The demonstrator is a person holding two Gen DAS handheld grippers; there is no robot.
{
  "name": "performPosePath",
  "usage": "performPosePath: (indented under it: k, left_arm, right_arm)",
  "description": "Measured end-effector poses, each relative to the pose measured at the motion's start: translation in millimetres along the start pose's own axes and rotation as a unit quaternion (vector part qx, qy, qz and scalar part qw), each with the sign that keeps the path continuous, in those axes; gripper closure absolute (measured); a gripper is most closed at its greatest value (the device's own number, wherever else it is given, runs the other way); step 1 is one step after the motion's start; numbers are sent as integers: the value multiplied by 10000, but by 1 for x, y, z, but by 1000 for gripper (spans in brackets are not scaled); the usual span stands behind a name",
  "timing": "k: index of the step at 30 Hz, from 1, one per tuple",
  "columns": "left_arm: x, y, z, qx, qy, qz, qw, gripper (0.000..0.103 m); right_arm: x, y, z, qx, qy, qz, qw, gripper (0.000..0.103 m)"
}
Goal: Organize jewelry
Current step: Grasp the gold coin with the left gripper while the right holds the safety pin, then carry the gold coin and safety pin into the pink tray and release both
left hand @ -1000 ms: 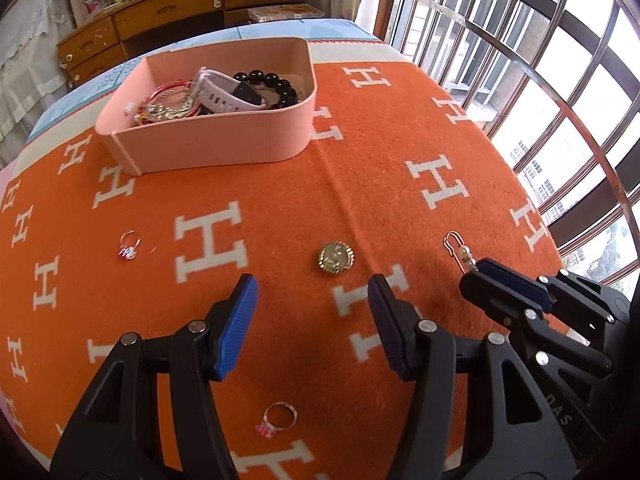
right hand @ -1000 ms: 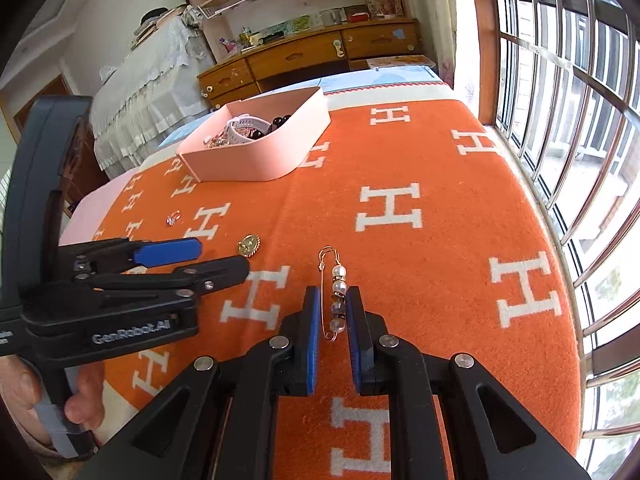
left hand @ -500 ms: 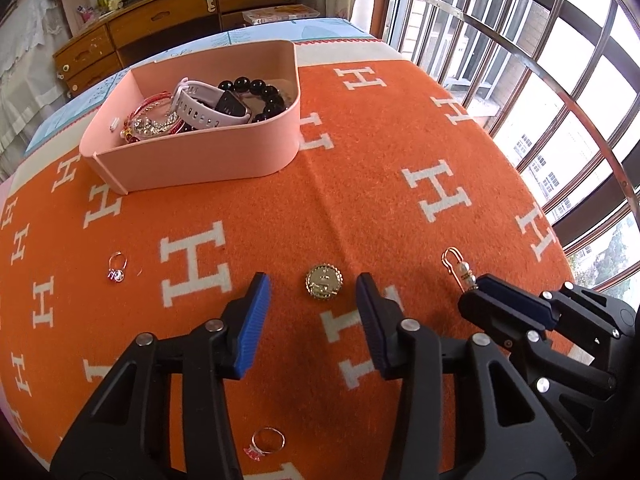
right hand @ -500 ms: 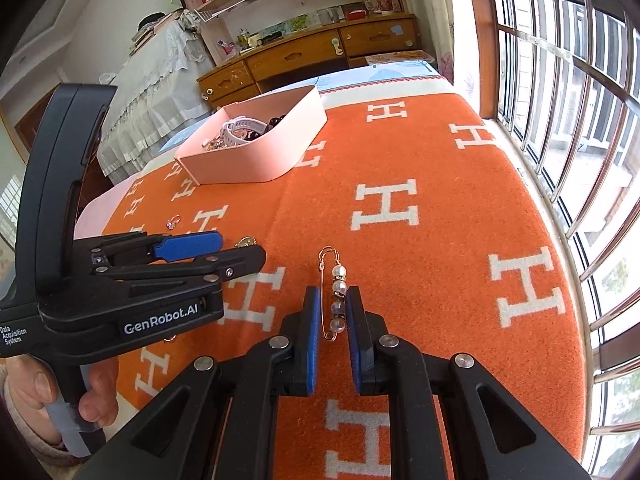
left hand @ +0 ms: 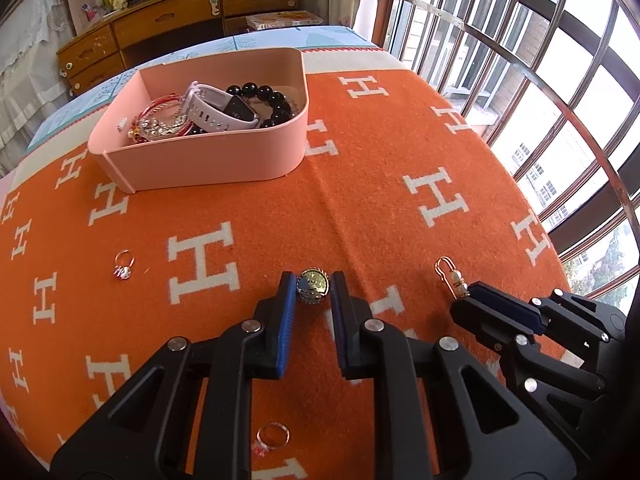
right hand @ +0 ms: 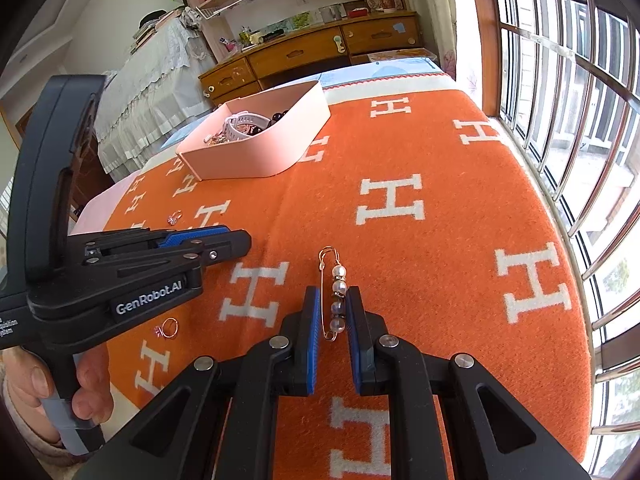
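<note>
A round gold brooch (left hand: 313,287) lies on the orange blanket between the blue pads of my left gripper (left hand: 313,280). The jaws are closing and both pads touch its rim. My right gripper (right hand: 333,292) is shut on a gold safety pin strung with pearls (right hand: 337,300), whose hooked end sticks out ahead of the tips. The same pin (left hand: 452,278) shows at the right of the left wrist view. A pink tray (left hand: 200,164) further back holds a lilac watch (left hand: 218,110), a black bead bracelet (left hand: 264,96) and red bangles (left hand: 160,120).
Two loose rings lie on the blanket: one with a charm (left hand: 123,266) to the left, one with a pink stone (left hand: 272,436) under the left gripper. Window bars (left hand: 540,80) run along the right edge. A wooden dresser (left hand: 180,12) stands behind. A person's hand (right hand: 88,380) grips the left handle.
My left gripper has slid forward to the gold brooch and its jaws have narrowed from wide apart to touching it. The right gripper and its pin have not moved.
</note>
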State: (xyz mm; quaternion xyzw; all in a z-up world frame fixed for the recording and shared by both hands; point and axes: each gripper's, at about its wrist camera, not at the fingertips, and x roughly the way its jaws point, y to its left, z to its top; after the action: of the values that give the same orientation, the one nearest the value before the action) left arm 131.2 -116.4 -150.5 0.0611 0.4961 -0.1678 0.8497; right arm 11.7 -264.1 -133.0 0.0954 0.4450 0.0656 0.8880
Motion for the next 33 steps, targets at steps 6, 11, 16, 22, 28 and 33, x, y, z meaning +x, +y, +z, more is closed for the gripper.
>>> performPosePath:
  k: [6,11,16,22,28,33]
  left_arm:
    - [-22,7,-11,12,-166,65,9998,88]
    - [-44,22,-7,-105,-260,129,9995,88]
    - [-74,44,10,-305,-539,240,9978,88]
    - [-104,76,41,-484,-974,457,9930,88]
    - [-114,101,76,-440,-1126,682,9903,88]
    - [-105,117,113,-380,-1112,795,9899,88]
  right_arm:
    - [2,5,0,-22,38,107,9999,91]
    - [-1,13,6,8,83,396,9992,91]
    - [-11,27,26,-155,19,635,9979,91]
    - [-20,55,63,-390,-58,885,9953,91]
    - [-33,80,117,-502,-352,950,9936,91]
    - [-35,88,171,-371,-554,841,9942,91]
